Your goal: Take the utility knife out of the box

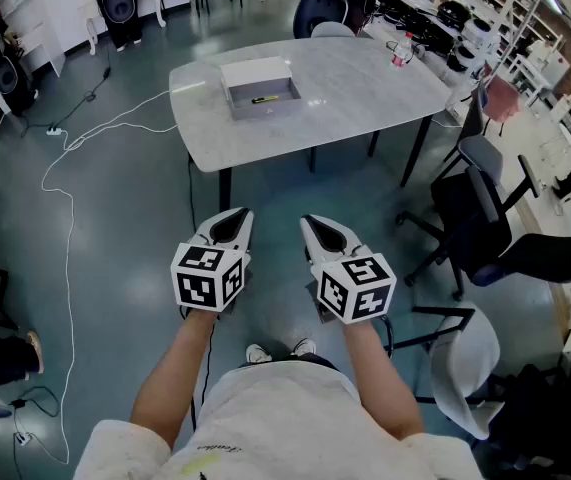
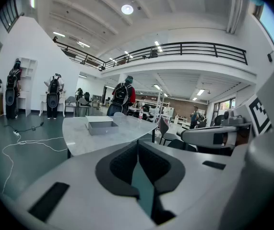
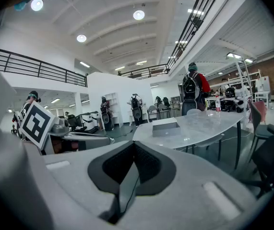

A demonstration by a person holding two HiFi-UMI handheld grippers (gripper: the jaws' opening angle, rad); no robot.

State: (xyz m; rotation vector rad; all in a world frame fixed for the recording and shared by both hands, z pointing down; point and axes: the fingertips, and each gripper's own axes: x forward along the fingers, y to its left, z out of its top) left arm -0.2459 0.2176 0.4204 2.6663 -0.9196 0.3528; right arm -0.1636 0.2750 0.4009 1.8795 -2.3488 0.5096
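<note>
A grey open box (image 1: 261, 96) stands on the marble table (image 1: 365, 88), far ahead of me. Inside it lies the utility knife (image 1: 263, 99), small, yellow and black. A white lid (image 1: 255, 70) rests against the box's far side. My left gripper (image 1: 236, 216) and right gripper (image 1: 316, 224) hang side by side over the floor, well short of the table, both shut and empty. The left gripper view shows its jaws (image 2: 137, 143) pressed together, with the box (image 2: 101, 126) beyond them. In the right gripper view the right gripper (image 3: 134, 145) is likewise shut, and the box (image 3: 166, 128) sits far off.
A white cable (image 1: 65, 198) loops across the floor at the left. Office chairs (image 1: 485, 218) stand at the right of the table. A bottle (image 1: 401, 48) is on the table's far right corner. A person with a backpack (image 3: 194, 92) stands behind the table.
</note>
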